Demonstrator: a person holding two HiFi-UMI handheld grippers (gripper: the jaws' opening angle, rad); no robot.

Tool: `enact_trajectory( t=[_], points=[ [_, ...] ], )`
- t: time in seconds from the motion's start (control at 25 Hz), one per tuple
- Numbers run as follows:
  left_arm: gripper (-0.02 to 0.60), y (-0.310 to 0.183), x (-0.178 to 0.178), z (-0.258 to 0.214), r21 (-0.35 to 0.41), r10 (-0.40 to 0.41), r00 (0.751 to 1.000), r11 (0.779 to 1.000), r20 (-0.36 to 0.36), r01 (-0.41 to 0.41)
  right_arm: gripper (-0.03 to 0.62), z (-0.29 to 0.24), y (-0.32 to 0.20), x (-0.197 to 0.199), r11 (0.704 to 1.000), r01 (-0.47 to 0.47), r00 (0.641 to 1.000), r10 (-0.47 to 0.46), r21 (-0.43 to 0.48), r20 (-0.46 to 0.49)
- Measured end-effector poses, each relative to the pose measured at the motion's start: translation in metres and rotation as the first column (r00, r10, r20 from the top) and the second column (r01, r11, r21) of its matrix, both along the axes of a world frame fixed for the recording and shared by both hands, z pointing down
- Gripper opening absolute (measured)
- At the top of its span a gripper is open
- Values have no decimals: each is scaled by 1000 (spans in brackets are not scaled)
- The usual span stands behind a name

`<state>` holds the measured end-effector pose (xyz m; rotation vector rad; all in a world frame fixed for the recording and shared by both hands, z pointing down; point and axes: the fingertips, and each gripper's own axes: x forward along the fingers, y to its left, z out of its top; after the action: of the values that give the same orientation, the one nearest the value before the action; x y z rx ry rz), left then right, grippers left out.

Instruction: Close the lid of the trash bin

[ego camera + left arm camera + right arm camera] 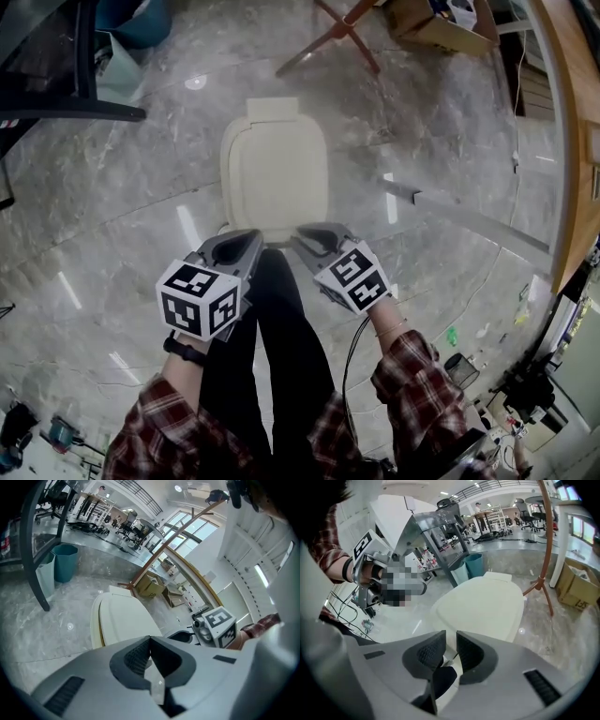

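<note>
Cream, rounded-rectangular plastic trash bin (275, 173) standing on the glossy grey marble floor (103, 216), just ahead of both grippers. Smooth, stiff, light hinged lid (480, 606), apparently flat already. Better pressed near the front rim than pinched. Left gripper (251, 239) fingers together, empty. Right gripper (306, 234) fingers barely apart, empty.

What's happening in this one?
A person stands over a cream trash bin with a gripper in each hand. The left gripper and right gripper hover at its near edge, holding nothing. The left jaws are together and the right jaws barely apart. The lid looks already down flat.
</note>
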<state>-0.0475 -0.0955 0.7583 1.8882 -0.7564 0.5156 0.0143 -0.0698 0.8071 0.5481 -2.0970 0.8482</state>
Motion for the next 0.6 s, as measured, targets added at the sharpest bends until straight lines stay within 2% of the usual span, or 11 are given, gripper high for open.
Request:
enact_trajectory(
  t=[0.4,0.6],
  points=[
    [11,5,-15,19,-10,-13,1000,1000,12,13,77,42,6,0,999,-7,994,1,-52,-109],
    [11,0,-23,24,-4,-20,999,1000,26,20,77,47,5,-1,999,25,989,-29,-30,-142]
  ],
)
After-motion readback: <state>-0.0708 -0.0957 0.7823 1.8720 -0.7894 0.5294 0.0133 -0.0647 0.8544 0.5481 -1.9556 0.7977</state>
